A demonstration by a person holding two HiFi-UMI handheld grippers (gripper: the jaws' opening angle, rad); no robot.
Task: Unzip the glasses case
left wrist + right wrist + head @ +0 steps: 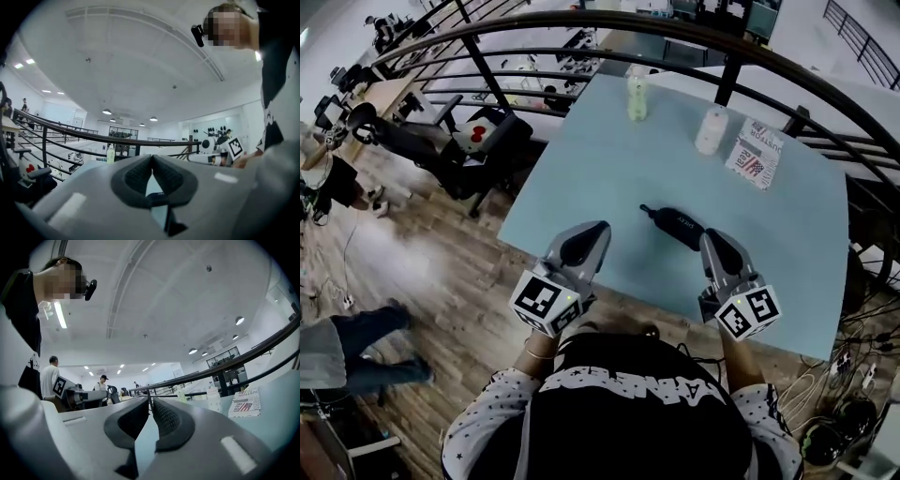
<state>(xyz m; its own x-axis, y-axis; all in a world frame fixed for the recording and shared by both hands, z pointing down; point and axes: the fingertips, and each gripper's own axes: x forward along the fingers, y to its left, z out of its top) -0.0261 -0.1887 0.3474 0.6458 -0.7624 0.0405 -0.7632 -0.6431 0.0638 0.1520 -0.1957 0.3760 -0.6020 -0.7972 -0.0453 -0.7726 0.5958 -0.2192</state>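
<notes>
Black, oblong glasses case point(677, 225): lies flat on the pale blue surface point(609, 159), just ahead of both tools and nearer my right one. It is zipped, as far as I can tell. A small tab or loop point(646, 210) sticks out at its left end, which I take to be the zip pull, though it is too small to be sure.

Handling, my estimate: light, with a semi-stiff shell and fabric skin. It is not fragile, but it will likely skid on this smooth top if pulled without a counter-hold. Best holds are one tool across the body's narrow width and the other pinching the tab.

Left tool point(602, 228): jaws together, nothing between them, apart from the case.

Right tool point(711, 240): jaws all but touching, empty, just beside the case's right end.

Also on the surface, well behind the case:
- Pale green bottle point(637, 94).
- White bottle point(711, 129).
- Printed packet point(755, 155).
</notes>
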